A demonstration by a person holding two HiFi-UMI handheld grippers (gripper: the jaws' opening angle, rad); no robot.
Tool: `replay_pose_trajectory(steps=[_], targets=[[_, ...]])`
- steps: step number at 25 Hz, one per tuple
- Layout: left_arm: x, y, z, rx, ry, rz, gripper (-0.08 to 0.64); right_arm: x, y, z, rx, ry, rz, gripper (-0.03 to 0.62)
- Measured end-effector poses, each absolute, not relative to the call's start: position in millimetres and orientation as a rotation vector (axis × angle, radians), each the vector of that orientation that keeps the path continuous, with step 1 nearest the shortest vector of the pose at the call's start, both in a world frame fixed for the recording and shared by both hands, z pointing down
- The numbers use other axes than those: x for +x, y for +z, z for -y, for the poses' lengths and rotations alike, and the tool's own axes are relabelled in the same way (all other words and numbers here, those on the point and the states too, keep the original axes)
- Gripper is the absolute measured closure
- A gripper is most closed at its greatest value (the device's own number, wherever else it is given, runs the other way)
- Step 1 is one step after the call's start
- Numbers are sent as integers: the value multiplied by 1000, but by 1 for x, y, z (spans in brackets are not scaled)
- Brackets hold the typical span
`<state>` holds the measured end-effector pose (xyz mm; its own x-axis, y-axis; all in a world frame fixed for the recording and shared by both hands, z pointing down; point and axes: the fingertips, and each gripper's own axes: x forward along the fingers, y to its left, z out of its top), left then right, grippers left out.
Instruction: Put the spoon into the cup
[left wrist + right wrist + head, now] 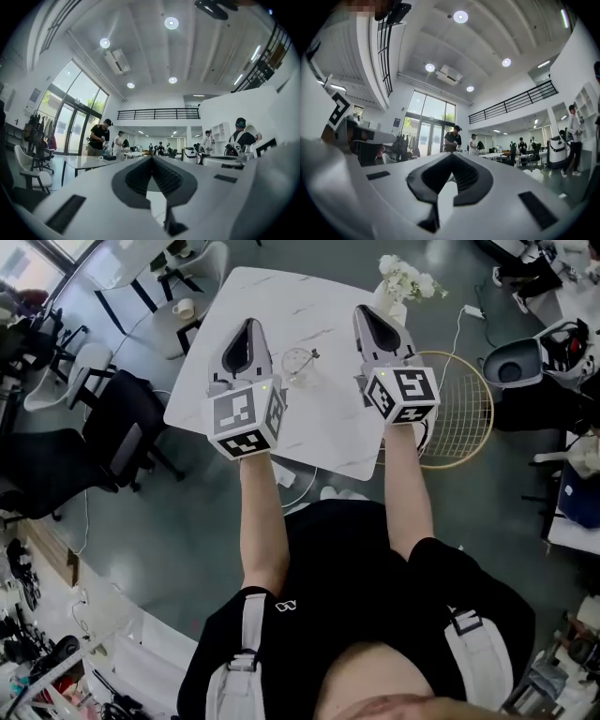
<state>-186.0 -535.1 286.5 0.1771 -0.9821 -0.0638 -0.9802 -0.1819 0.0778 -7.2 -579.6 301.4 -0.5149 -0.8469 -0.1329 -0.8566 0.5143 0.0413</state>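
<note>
A clear glass cup (297, 363) stands on the white marble table (323, 432), between my two grippers as the head view shows them. A thin metal piece, seemingly the spoon (313, 355), sticks out over the cup's right rim; it is too small to tell more. My left gripper (249, 327) and right gripper (365, 314) are both held up well above the table, pointing level into the room. The left gripper (151, 157) has its jaws together with nothing between them. The right gripper (451, 155) is likewise shut and empty.
A vase of white flowers (405, 280) stands at the table's far right corner. A round gold wire frame (464, 409) sits to the right of the table, chairs (112, 437) to the left. Several people (452, 139) stand in the hall beyond.
</note>
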Motion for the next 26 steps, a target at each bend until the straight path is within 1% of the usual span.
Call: replay_pose_trajectory(steps=[4,10,26], targets=[[-175,286,540,2429,-140,1973,547,-10,322,578,-1559,197,-2764,586],[-163,296,538,2461,-113,1942,546,-12,323,576,-1552,194,-2784,586],[-172,320,521,2434,-92,1929,546,-30,337,559,-1488,133,-2833,586]])
